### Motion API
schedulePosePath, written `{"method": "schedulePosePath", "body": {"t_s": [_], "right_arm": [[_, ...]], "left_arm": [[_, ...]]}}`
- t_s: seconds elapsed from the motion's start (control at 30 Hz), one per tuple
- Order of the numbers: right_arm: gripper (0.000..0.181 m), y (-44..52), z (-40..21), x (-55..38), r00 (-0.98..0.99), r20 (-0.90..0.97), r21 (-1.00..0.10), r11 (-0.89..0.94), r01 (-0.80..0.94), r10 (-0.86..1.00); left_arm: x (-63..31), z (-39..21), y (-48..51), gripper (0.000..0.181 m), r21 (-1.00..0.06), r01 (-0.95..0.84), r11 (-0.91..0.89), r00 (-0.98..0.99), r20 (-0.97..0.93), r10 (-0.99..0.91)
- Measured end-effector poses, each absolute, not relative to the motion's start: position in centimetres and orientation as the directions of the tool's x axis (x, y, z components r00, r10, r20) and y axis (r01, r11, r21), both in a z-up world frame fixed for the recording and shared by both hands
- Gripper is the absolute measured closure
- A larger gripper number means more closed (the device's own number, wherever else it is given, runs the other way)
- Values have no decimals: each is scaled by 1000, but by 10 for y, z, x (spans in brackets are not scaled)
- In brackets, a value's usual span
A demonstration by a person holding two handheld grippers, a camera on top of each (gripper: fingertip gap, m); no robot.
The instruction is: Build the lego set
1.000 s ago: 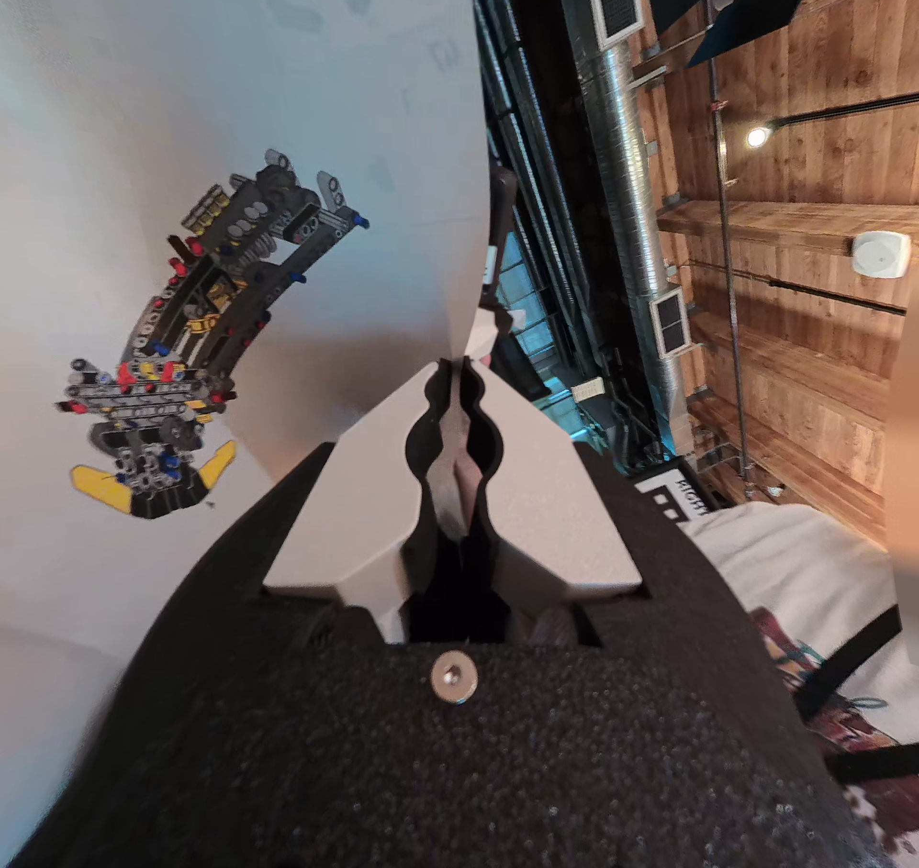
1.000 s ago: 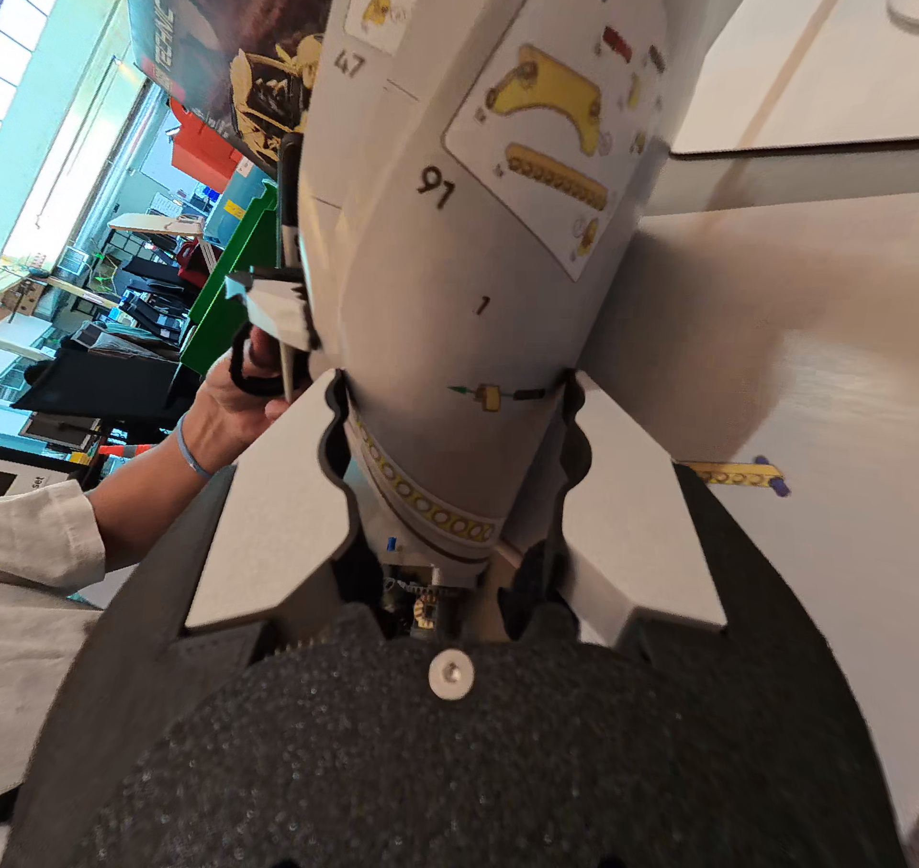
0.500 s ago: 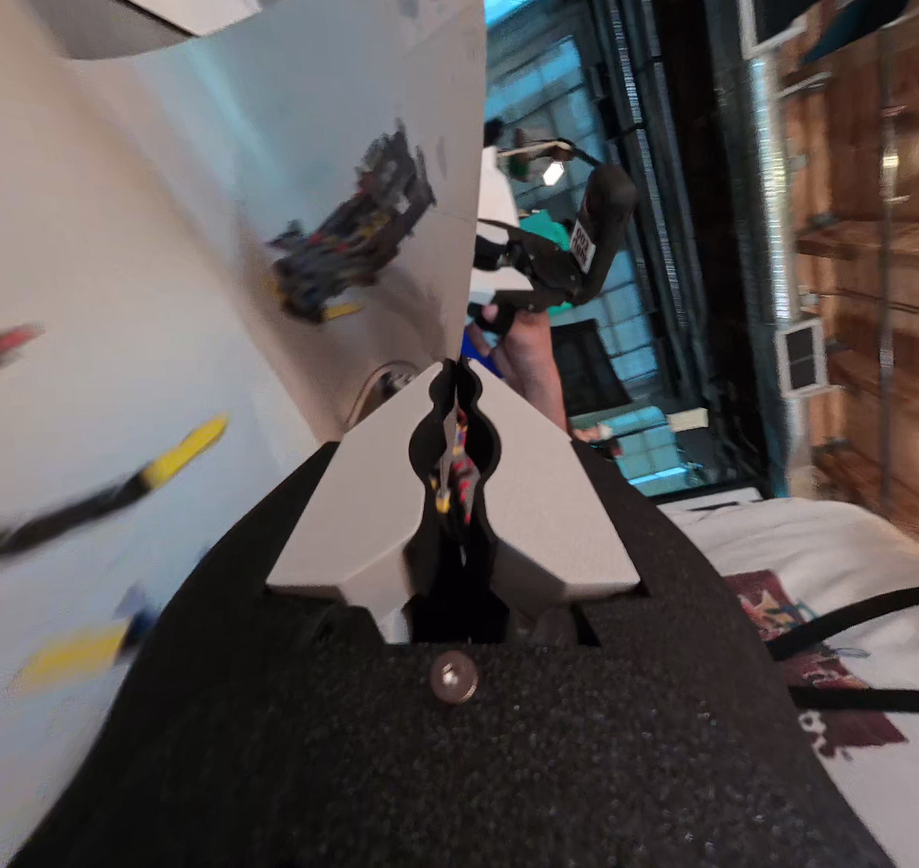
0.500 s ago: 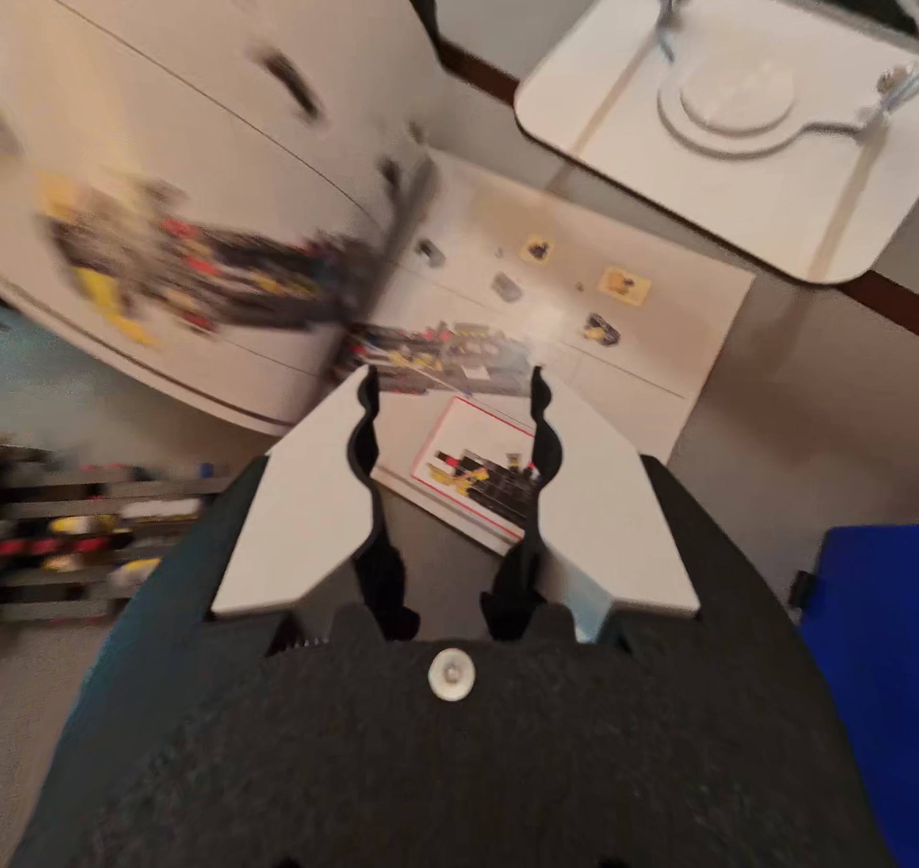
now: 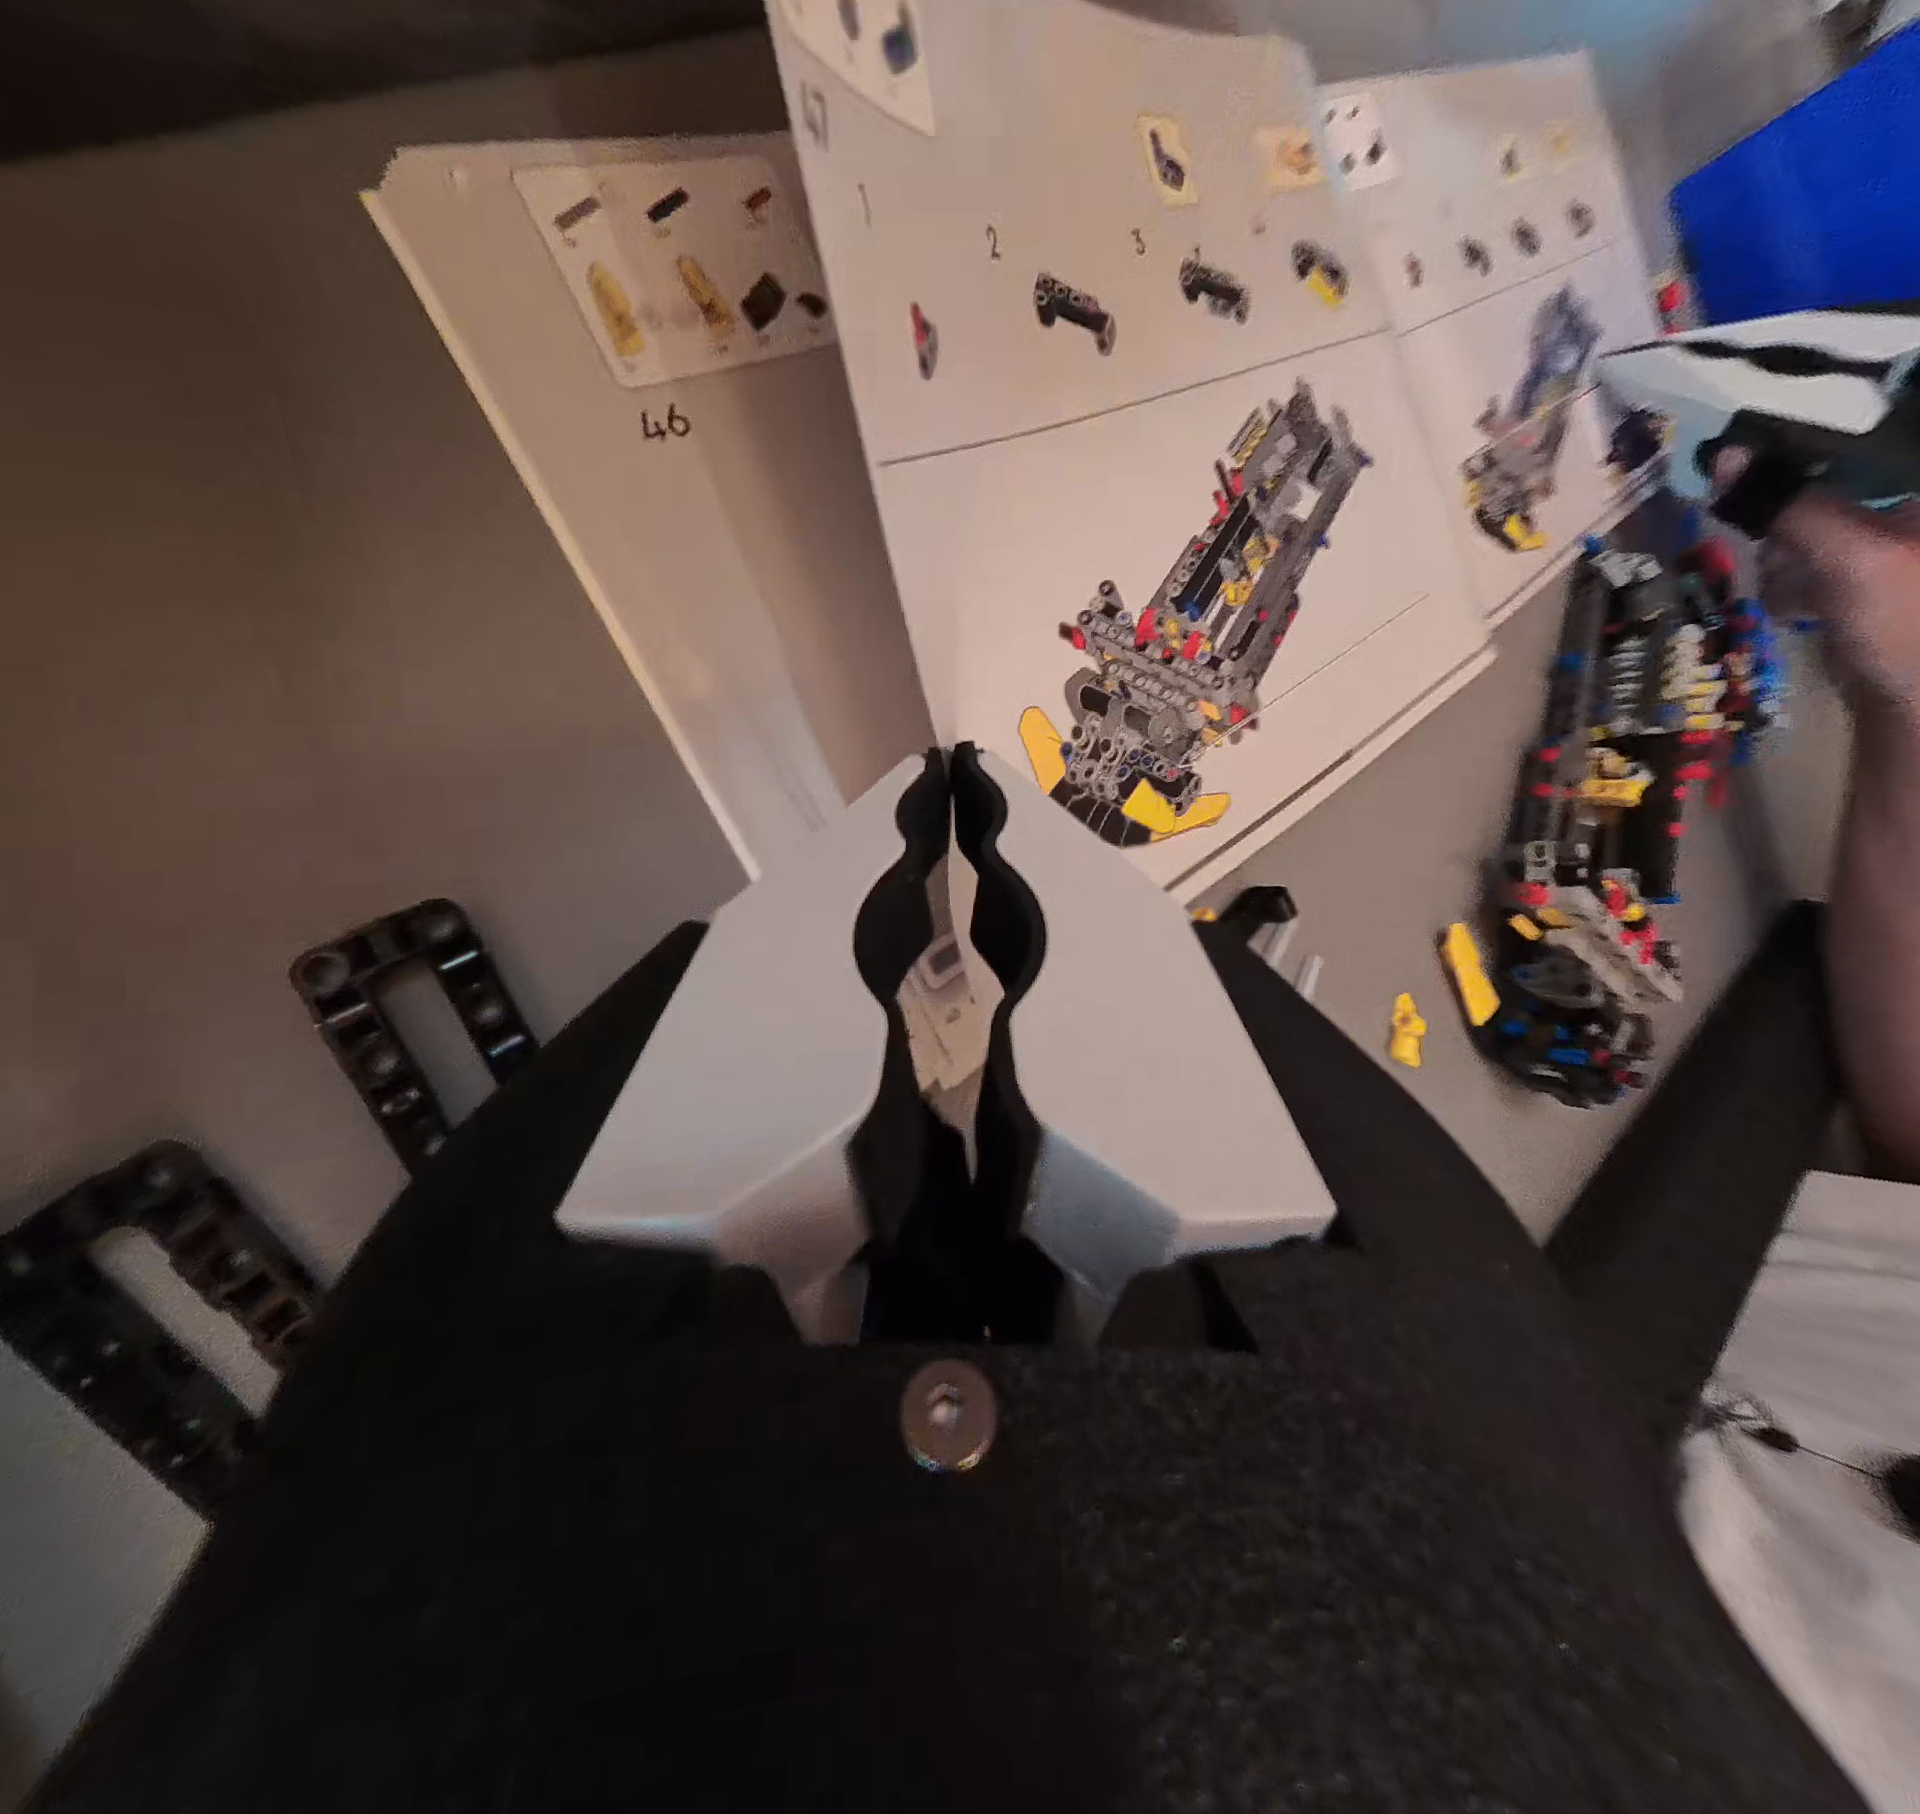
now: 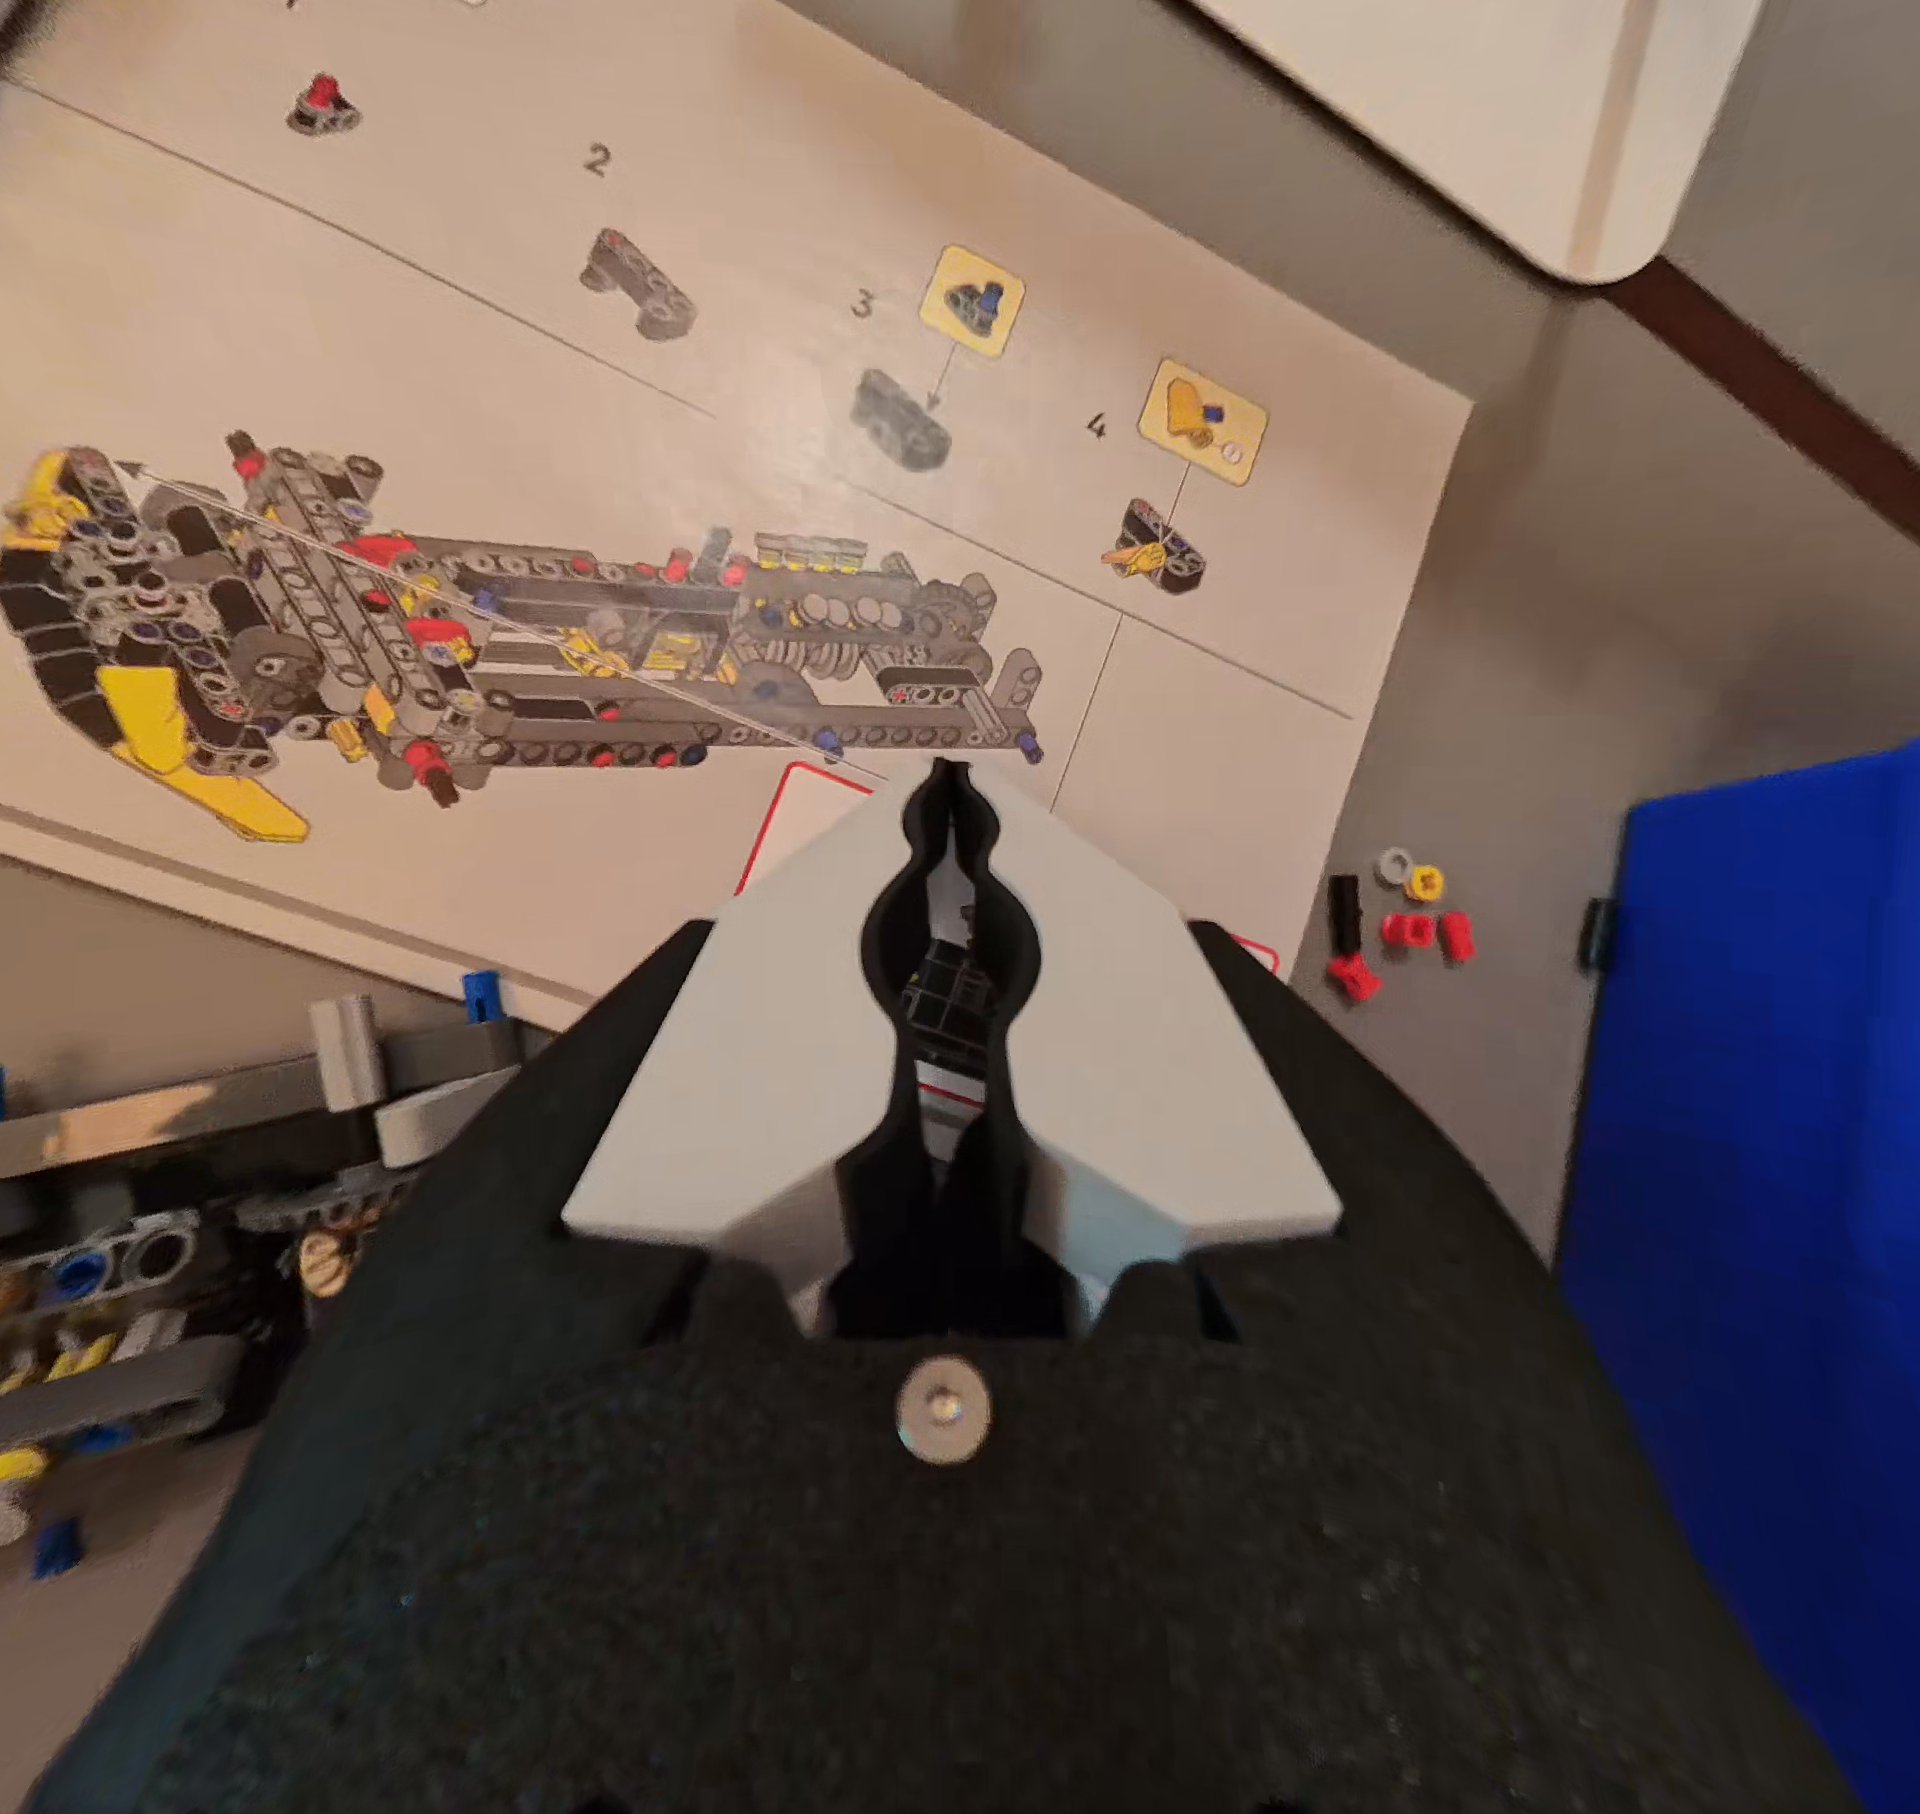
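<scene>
The open instruction booklet [image 5: 1143, 538] lies on the grey table, and one page curves upward. My left gripper [image 5: 951, 756] is shut on the lower edge of that raised page. The booklet also fills the right wrist view [image 6: 520, 414]. My right gripper [image 6: 951, 769] is shut and empty just above its printed page. The partly built black, grey and yellow Lego model [image 5: 1600, 829] lies to the right of the booklet. In the right wrist view the model [image 6: 156, 1245] is at the lower left.
Two black Lego frames [image 5: 416, 1016] [image 5: 135, 1297] lie left of my left gripper. A small yellow piece [image 5: 1405, 1026] lies by the model. Small red, yellow and black pieces [image 6: 1403, 917] lie beside a blue box [image 6: 1766, 1245]. A white base plate [image 6: 1455, 50] is at the far right. A hand [image 5: 1860, 621] is blurred. Across from one pair of fingers to the other is roughly 40 cm. It is some 20 cm from my left tips to the small yellow piece [image 5: 1405, 1026].
Both grippers swung down from the upright booklet to the table. My right gripper let go of the booklet and closed. My left gripper stayed shut on the page.
</scene>
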State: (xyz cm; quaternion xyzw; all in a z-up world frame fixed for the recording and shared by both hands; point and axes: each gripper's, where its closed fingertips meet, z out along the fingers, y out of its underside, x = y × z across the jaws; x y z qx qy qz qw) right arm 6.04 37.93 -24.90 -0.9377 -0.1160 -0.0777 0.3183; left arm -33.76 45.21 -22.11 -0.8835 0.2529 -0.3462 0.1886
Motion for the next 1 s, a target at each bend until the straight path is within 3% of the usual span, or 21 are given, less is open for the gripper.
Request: {"method": "schedulePosePath", "body": {"t_s": [0.13,0.23,0.27,0.33,0.63,0.73,0.8,0.9,1.0], "right_arm": [[181,382,-241,53,925,312,-485,-801,350,216],[181,393,-206,-54,806,225,-642,-539,545,548],[181,383,-204,-97,698,156,-657,-454,602,699],[181,380,-217,-131,595,159,-603,-400,691,788],[181,382,-248,-147,567,149,-523,-422,741,810],[181,382,-249,-147,567,153,-527,-419,740,809],[181,382,-250,-147,568,163,-506,-426,750,807],[181,382,-250,-147,547,192,-460,-417,784,815],[181,382,-250,-147,558,197,-482,-416,771,806]], "left_arm": [[-339,-232,444,181,-498,-352,-793,665,463,-586],[-341,-234,442,181,-502,-361,-786,681,435,-590],[-342,-236,441,181,-498,-365,-787,685,428,-589],[-344,-239,441,181,-486,-371,-791,694,420,-584],[-360,-237,453,177,-509,-307,-805,795,328,-510],[-335,-188,467,166,-675,-298,-675,808,198,-555],[-278,-162,467,179,-766,-343,-543,726,150,-671],[-185,-186,462,179,-702,-468,-537,563,231,-793],[-137,-222,479,181,-647,-502,-574,550,274,-789]]}}
